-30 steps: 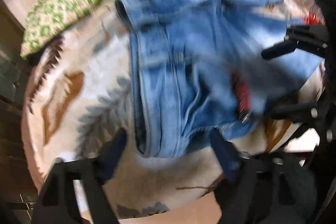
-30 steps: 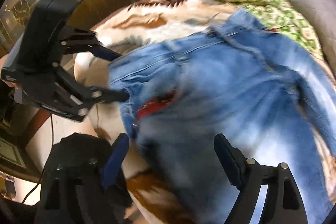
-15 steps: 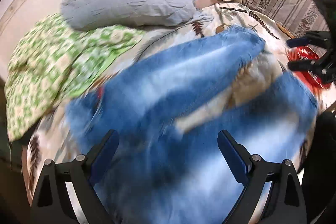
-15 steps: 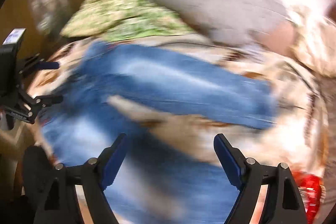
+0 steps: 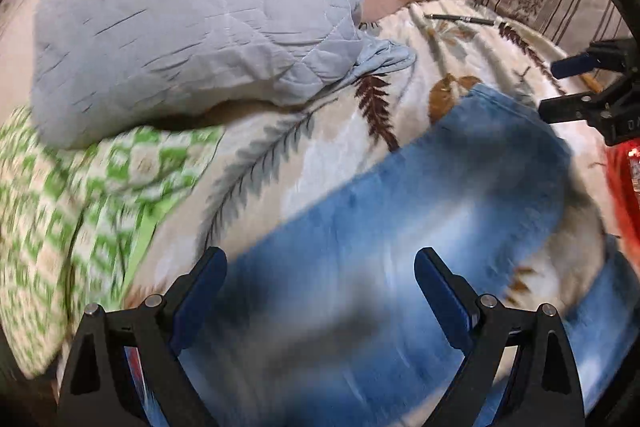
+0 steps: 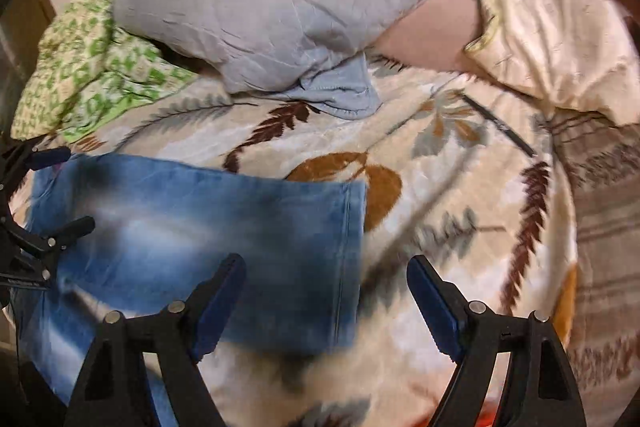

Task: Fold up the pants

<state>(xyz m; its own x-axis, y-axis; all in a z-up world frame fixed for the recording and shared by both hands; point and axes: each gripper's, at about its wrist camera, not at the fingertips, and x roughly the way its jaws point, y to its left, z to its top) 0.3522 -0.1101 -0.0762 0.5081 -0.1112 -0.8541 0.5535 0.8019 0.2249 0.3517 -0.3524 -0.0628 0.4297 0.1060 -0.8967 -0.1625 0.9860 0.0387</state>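
Blue jeans (image 5: pixel 400 247) lie spread on a leaf-patterned blanket (image 5: pixel 320 131). In the left wrist view my left gripper (image 5: pixel 320 283) is open and empty above the upper leg. The right gripper (image 5: pixel 576 83) shows open at the right edge. In the right wrist view the jeans (image 6: pixel 224 227) end in a hem at centre. My right gripper (image 6: pixel 326 287) is open and empty over that hem and the blanket (image 6: pixel 460 187). The left gripper (image 6: pixel 60 191) shows open at the left edge, over the jeans.
A grey pillow (image 5: pixel 192 11) lies at the back on a green patterned cloth (image 5: pixel 80 195). A cream pillow (image 6: pixel 552 39) and a striped cover (image 6: pixel 608 195) lie at the right. A dark pen (image 6: pixel 500 127) lies on the blanket. Something red (image 5: pixel 624 187) sits at the right edge.
Both grippers have swung from the waistband end towards the leg ends. The jeans now lie spread flat with their legs apart. Both grippers stay open.
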